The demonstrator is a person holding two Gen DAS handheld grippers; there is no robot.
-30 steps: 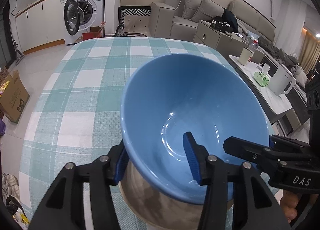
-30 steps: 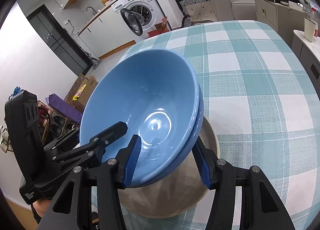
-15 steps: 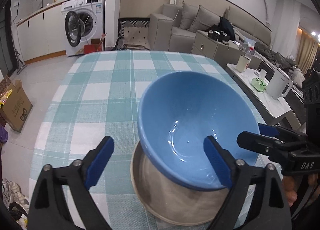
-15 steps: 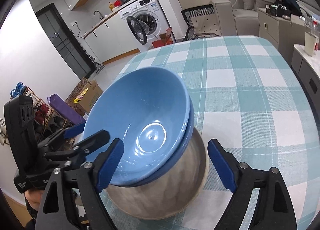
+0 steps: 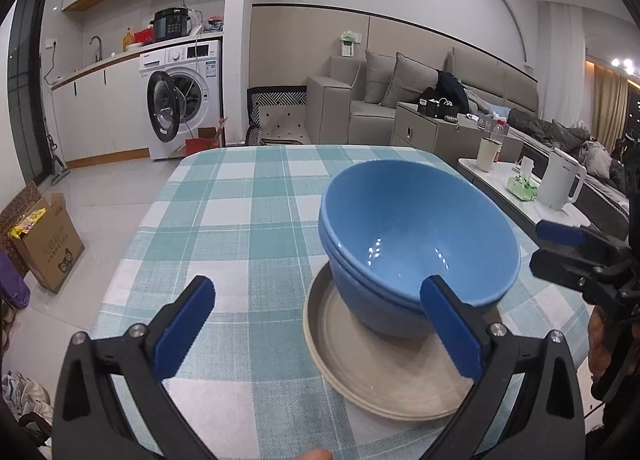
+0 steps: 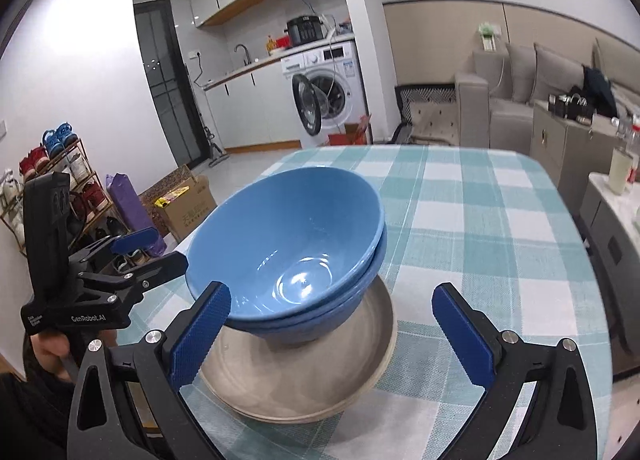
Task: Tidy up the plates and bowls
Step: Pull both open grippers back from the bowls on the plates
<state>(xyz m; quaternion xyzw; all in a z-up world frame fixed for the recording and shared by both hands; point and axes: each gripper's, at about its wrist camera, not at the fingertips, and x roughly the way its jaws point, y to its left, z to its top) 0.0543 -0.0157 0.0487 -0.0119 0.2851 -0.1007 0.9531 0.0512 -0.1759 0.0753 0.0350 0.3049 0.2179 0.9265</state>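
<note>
Blue bowls (image 5: 416, 236): nested as two, seated on the beige plate (image 5: 376, 372), ahead of both fingers' spans.
Left gripper (image 5: 320, 332): jaws just opened wide, nothing pinched.
Right gripper (image 6: 332, 336): likewise spread, empty.
Nearer hand: neither; stack flanked evenly.

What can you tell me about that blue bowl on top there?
The top bowl is deep, round and glossy blue, probably glazed ceramic, with ceiling lights glinting inside. It is empty and upright, nested in a second blue bowl of the same shape, so only that one's rim and lower wall show. The pair stands on a beige plate on the checked tablecloth. Nothing grips it.
</note>
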